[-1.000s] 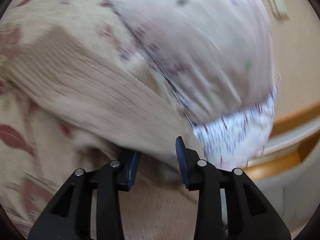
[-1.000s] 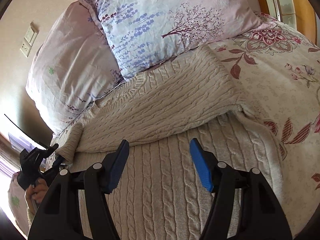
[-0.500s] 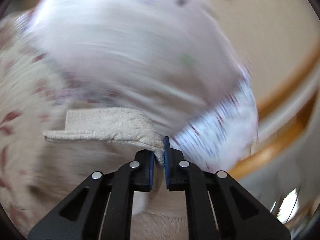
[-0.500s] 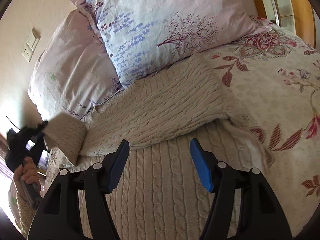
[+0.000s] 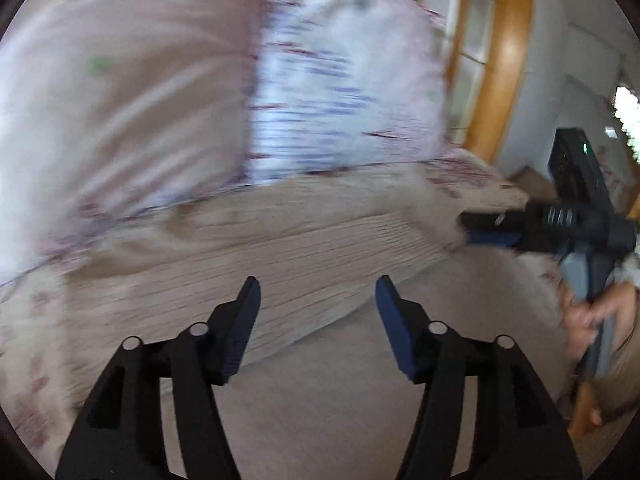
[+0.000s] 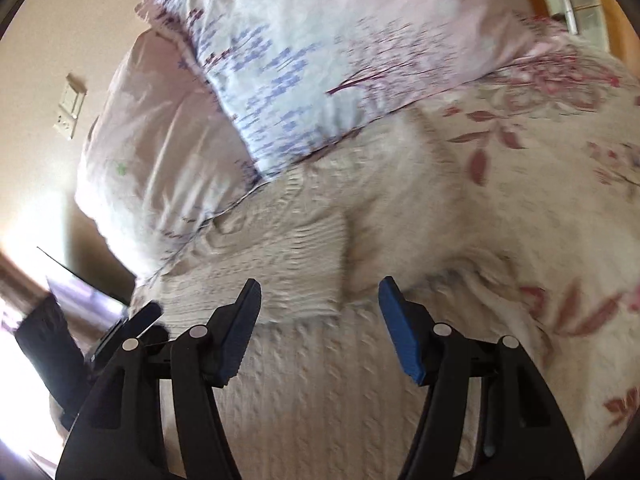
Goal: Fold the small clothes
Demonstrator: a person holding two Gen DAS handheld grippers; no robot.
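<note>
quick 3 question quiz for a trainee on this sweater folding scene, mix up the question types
1. True or false: the left gripper is shut on the sweater.
2. What lies over the sweater's body in the right wrist view? A) a folded sleeve B) a towel C) a sock
3. Fill in: past the sweater, two ____ lean at the head of the bed.

Key: 1 false, its jaws stand open and hold nothing; 2 A; 3 pillows.
</note>
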